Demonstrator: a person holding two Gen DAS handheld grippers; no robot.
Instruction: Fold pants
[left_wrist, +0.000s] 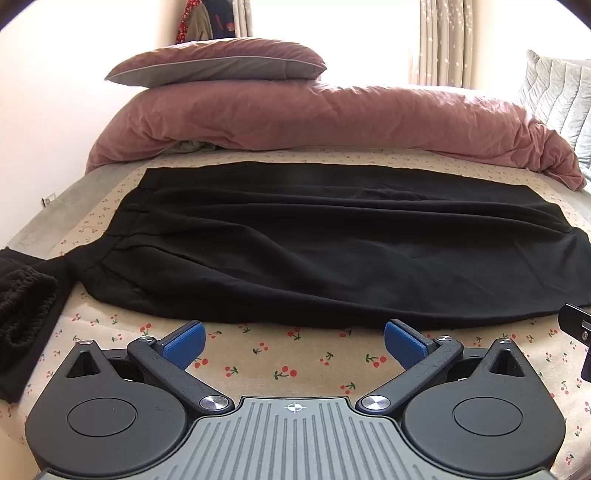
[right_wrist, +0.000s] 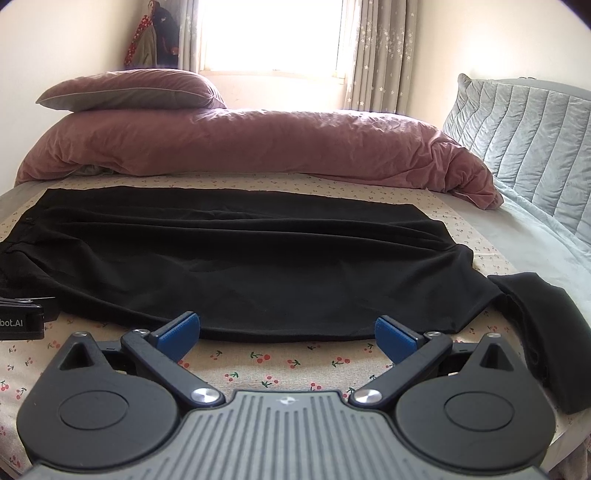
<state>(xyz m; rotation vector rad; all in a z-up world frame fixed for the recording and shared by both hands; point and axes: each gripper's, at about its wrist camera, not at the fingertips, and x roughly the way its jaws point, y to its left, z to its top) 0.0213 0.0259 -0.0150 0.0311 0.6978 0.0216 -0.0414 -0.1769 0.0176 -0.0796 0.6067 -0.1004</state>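
Cherry-print sheet (left_wrist: 295, 365) covering the bed. Pink duvet (left_wrist: 295, 114) lying bunched along the far side, pink-and-grey pillow (left_wrist: 218, 62) resting on its left end. Grey quilted cushion (right_wrist: 524, 136) leaning at right. Sun glaring through curtained window (right_wrist: 273, 33); clothes (right_wrist: 155, 29) hanging in the corner.

The left gripper (left_wrist: 294, 341) is built of black plastic, with two round housings, each marked by a flat circular cap. Between the housings a grey ribbed plate (left_wrist: 293, 439) is set, on which a small white crosshair mark is printed. Two black link arms are fixed to it by silver round-headed screws (left_wrist: 213, 402). Blue textured pads (left_wrist: 184, 345) are carried on the fingers. Triangular openings are cut in the outer black brackets. The right gripper (right_wrist: 287, 338) is made in the same form and colours, with a pale emblem on its grey plate (right_wrist: 284, 435). On a black block (right_wrist: 20, 323) at the left edge of the right wrist view, the white letters "bot.AI" are read.
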